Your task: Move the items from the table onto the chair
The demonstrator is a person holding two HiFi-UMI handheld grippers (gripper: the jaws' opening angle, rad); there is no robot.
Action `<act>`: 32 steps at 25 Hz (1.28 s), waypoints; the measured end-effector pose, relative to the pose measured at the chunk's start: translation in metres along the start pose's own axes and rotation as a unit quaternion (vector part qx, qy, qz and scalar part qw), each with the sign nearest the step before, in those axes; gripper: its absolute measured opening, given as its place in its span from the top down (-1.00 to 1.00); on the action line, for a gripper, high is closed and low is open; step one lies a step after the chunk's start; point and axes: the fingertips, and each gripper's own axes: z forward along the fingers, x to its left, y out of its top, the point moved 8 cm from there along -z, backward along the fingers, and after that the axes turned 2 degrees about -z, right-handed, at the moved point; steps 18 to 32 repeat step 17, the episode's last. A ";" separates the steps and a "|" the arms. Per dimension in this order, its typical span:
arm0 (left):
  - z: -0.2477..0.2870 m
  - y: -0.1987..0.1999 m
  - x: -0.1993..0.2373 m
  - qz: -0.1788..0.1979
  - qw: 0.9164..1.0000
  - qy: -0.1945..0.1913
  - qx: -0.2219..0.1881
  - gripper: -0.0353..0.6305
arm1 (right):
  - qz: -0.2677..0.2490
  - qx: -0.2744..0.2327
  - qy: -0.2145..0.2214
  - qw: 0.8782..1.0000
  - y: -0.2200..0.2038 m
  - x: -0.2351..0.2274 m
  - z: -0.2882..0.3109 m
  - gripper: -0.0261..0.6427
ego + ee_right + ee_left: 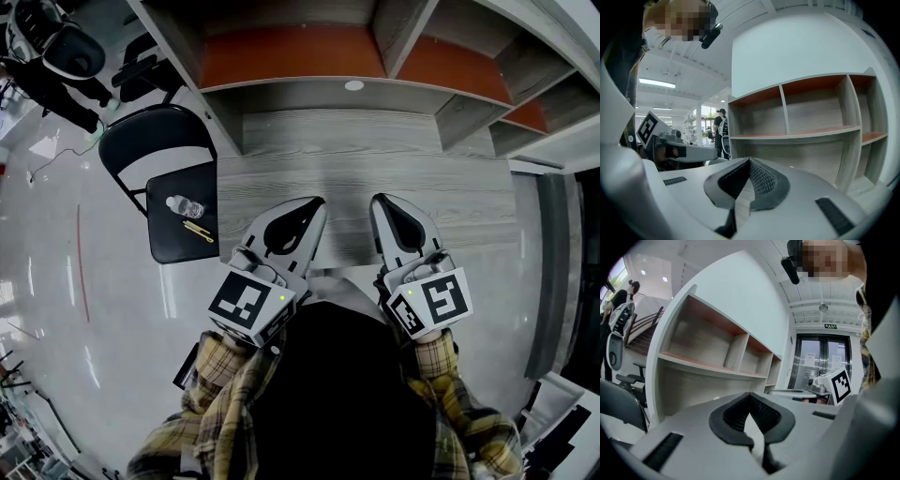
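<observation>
Left gripper (318,202), right gripper (378,200): jaws together, empty, over grey table (375,155). Black chair (176,247): water bottle (184,206), thin yellow item (198,232).

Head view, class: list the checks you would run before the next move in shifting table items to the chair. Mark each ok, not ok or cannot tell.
1. Left gripper empty: ok, jaws together, nothing between them.
2. Right gripper empty: ok, jaws together, nothing held.
3. Bottle on the chair seat: ok, lying down.
4. Thin yellow item on the seat: ok, beside the bottle.
5. Table has nothing left to move: cannot tell. A small white disc sits by the shelf unit, and the grippers hide some tabletop.
</observation>
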 end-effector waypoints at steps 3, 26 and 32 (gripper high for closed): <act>0.002 -0.001 -0.001 0.000 1.000 -0.005 -0.003 0.88 | 0.002 0.001 -0.001 1.000 0.000 -0.001 0.000 0.87; 0.014 0.002 -0.008 0.013 0.999 -0.034 -0.010 0.88 | 0.010 0.005 -0.011 1.000 -0.001 -0.006 -0.003 0.87; 0.014 0.002 -0.008 0.013 0.999 -0.034 -0.010 0.88 | 0.010 0.005 -0.011 1.000 -0.001 -0.006 -0.003 0.87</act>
